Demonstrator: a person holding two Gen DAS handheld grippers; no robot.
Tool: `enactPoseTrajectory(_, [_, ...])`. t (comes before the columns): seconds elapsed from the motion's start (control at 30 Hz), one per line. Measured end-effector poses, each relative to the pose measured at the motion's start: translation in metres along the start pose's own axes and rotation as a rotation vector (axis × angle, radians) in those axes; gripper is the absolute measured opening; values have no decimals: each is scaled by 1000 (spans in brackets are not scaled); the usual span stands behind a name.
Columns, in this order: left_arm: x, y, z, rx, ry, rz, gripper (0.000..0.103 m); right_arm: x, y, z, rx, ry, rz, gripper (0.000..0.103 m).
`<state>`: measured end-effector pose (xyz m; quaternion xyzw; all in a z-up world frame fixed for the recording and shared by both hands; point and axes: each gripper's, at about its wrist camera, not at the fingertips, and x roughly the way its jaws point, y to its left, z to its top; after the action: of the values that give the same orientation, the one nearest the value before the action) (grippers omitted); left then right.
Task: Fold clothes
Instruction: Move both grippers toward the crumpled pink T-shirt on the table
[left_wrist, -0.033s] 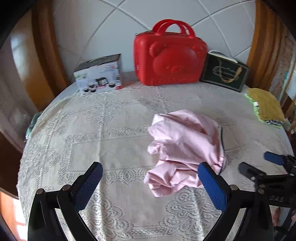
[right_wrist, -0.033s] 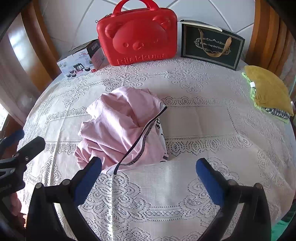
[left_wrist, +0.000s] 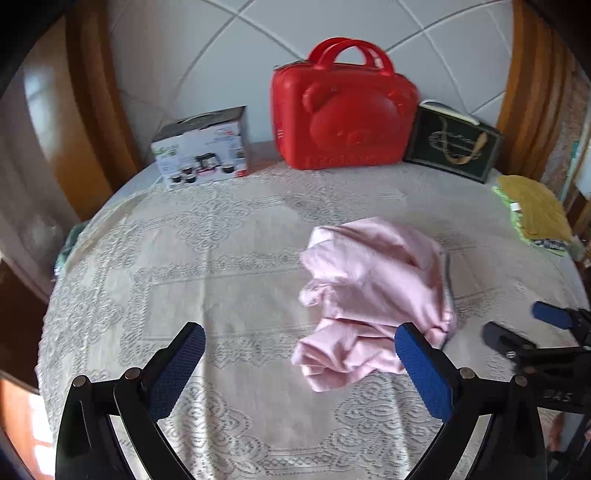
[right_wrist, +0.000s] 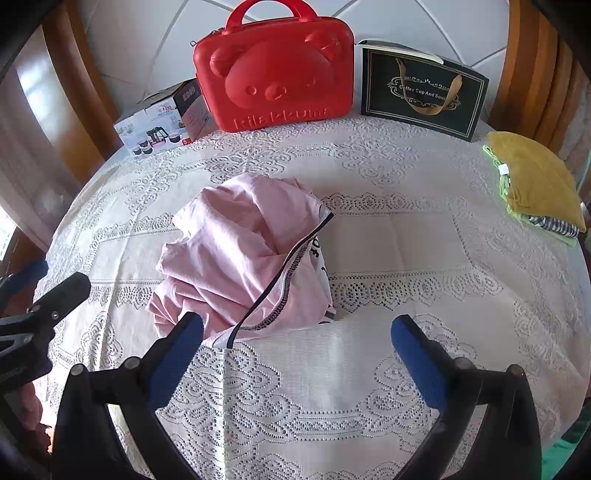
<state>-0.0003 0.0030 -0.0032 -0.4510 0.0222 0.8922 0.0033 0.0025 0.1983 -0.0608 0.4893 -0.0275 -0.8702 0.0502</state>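
A crumpled pink garment (left_wrist: 373, 295) with a dark-trimmed edge lies bunched in the middle of the round table; it also shows in the right wrist view (right_wrist: 240, 258). My left gripper (left_wrist: 299, 365) is open and empty, just in front of the garment's near-left side. My right gripper (right_wrist: 295, 350) is open and empty, in front of the garment's near-right edge, its left finger (right_wrist: 177, 354) close to the trimmed hem. Each gripper appears at the edge of the other's view.
A lace tablecloth (right_wrist: 388, 240) covers the table. At the back stand a red bear-faced case (right_wrist: 273, 70), a dark gift bag (right_wrist: 421, 92) and a tea-set box (left_wrist: 201, 149). A stack of folded clothes with a yellow top (right_wrist: 535, 181) lies at the right edge.
Both views have shifted only slightly. The garment lies as before and both grippers remain open.
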Motion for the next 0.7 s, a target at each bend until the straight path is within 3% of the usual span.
enactPoseTrajectory(0.13, [8,-6,-6,1,23,-23,103,2,0,2,8,11,10,103])
enactPoseTrajectory(0.2, [12,12,-19,-37,13,-91,103,-4,-1,2,6,-9,20,103])
enactPoseTrajectory(0.33, [15,42,-29,-10,39,-116,103,-3,5,2,-5,-5,1,103])
enactPoseTrajectory(0.57, [21,57,-26,-4,59,-37,103,0,3,4,1,-8,-1,103])
enactPoseTrajectory(0.7, [18,75,-28,-3,56,-53,103,1,3,4,3,-10,1,103])
